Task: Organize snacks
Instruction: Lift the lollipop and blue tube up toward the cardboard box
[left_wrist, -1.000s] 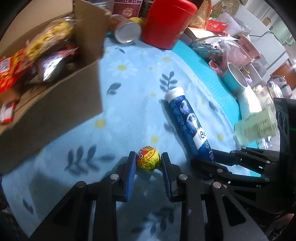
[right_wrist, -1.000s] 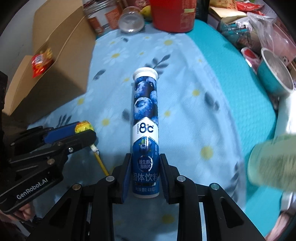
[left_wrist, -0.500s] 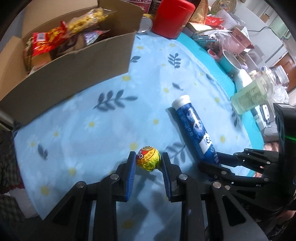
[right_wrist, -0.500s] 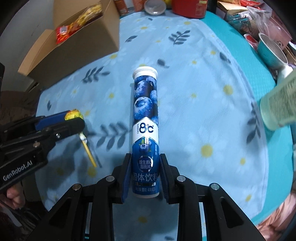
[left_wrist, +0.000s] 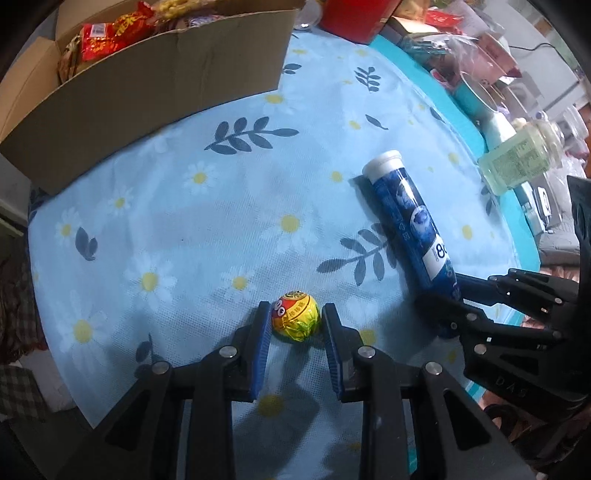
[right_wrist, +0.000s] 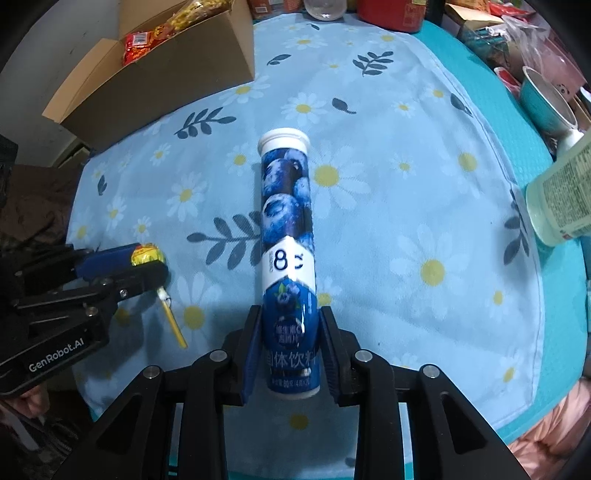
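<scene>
My left gripper (left_wrist: 295, 319) is shut on a lollipop (left_wrist: 295, 320) with a yellow and red wrapper; its yellow stick (right_wrist: 173, 320) hangs below in the right wrist view. My right gripper (right_wrist: 290, 325) is shut on the lower end of a blue blueberry tablet tube (right_wrist: 286, 229) with a white cap, also seen in the left wrist view (left_wrist: 410, 218). Both are held above the floral blue cloth (left_wrist: 184, 221). A cardboard box (left_wrist: 147, 77) holding snack packets (left_wrist: 107, 37) stands at the far left.
A red canister (left_wrist: 354, 14) and a clear jar (right_wrist: 325, 7) stand at the table's far end. A teal bowl (right_wrist: 546, 99), a pale green bottle (right_wrist: 561, 199) and packets crowd the right side. The table's edge lies near left.
Both grippers have pulled back and up from the table with their items still held. The box and far clutter now look further away.
</scene>
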